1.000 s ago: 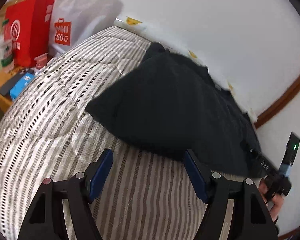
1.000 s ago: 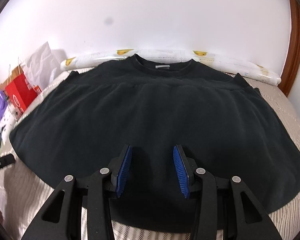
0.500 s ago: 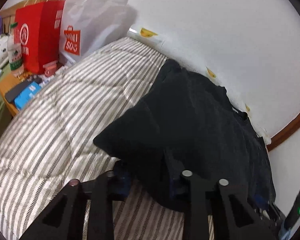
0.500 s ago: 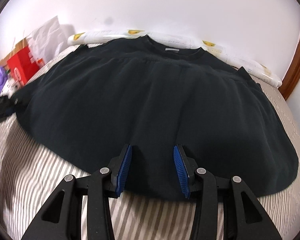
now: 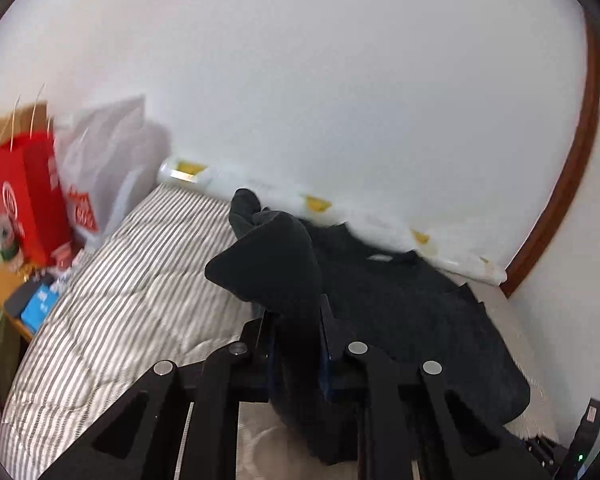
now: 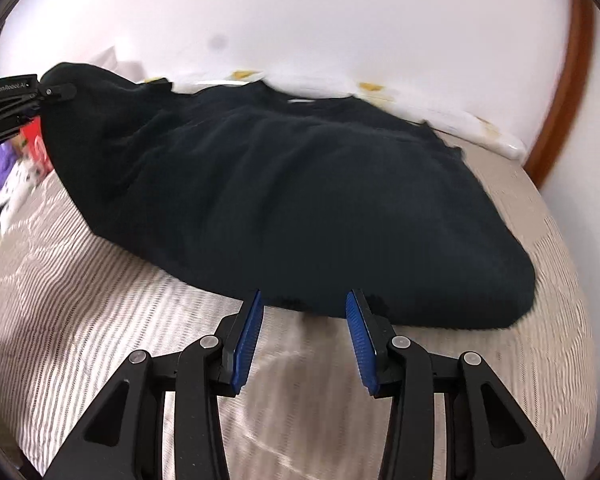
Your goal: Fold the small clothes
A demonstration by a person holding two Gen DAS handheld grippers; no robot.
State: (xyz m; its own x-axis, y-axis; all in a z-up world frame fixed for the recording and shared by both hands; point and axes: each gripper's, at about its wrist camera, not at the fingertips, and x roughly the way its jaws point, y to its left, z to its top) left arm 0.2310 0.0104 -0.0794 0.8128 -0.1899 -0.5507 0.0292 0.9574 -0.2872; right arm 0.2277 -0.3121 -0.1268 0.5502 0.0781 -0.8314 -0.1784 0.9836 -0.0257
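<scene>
A black sweatshirt (image 6: pixel 300 200) lies spread on a striped bed (image 6: pixel 80 300), collar toward the wall. My left gripper (image 5: pixel 294 320) is shut on the sweatshirt's left bottom corner (image 5: pixel 276 264) and holds it lifted above the bed. In the right wrist view the left gripper (image 6: pixel 54 91) shows at the far left with the raised cloth. My right gripper (image 6: pixel 305 300) is open and empty, its blue pads (image 6: pixel 248 332) just short of the sweatshirt's near hem.
A red paper bag (image 5: pixel 28 200) and a white shopping bag (image 5: pixel 100 176) stand left of the bed. A small table (image 5: pixel 16 300) holds a blue box and a dark remote. A white wall and brown trim (image 5: pixel 560 184) lie behind. A rolled patterned sheet (image 5: pixel 340 216) runs along the wall.
My left gripper closed on the sweatshirt's left corner and lifted it up and toward the middle. My right gripper drew back to the near hem and stayed open.
</scene>
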